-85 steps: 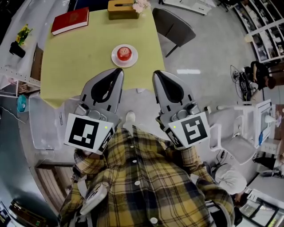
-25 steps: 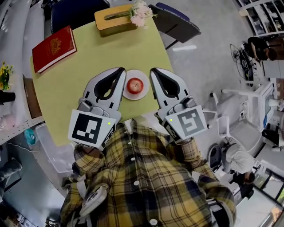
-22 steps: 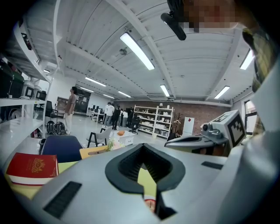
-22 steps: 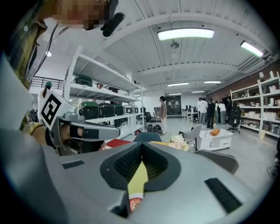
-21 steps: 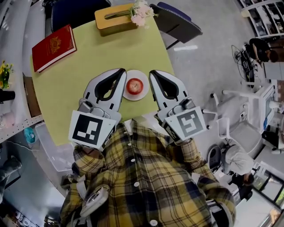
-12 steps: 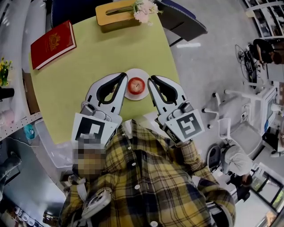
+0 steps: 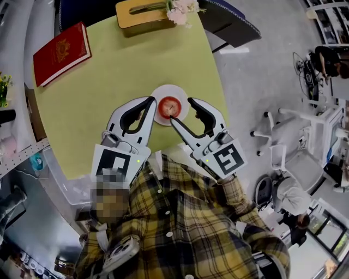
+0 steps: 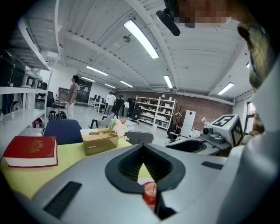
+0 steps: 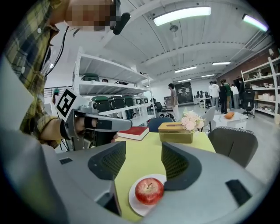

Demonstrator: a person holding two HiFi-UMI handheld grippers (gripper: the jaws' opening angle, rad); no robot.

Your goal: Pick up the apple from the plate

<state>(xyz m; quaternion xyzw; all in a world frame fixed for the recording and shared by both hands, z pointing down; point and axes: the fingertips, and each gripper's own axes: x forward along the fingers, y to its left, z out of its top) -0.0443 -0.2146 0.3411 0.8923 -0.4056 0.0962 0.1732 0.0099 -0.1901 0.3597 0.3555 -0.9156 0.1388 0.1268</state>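
A red apple (image 7: 170, 104) sits on a small white plate (image 7: 159, 93) near the front edge of the yellow-green table (image 7: 109, 71). My right gripper (image 7: 181, 110) is open and its jaws have just been opening. In the right gripper view the apple (image 9: 149, 190) shows low in the gap of the right gripper (image 9: 143, 151), and neither pad touches it. My left gripper (image 7: 149, 102) is shut and empty, just left of the plate. Through its narrow slit in the left gripper view I see part of the apple (image 8: 149, 192).
A red book (image 7: 61, 53) lies at the table's far left. A wooden tissue box (image 7: 143, 12) with pale flowers (image 7: 182, 10) stands at the far edge, with a grey chair (image 7: 232, 24) behind it. A white office chair (image 7: 283, 158) stands on the floor at the right.
Both grippers have come down toward the table and closer to the plate. The right gripper's jaws, shut before, now stand apart by the apple. The left gripper stays shut.
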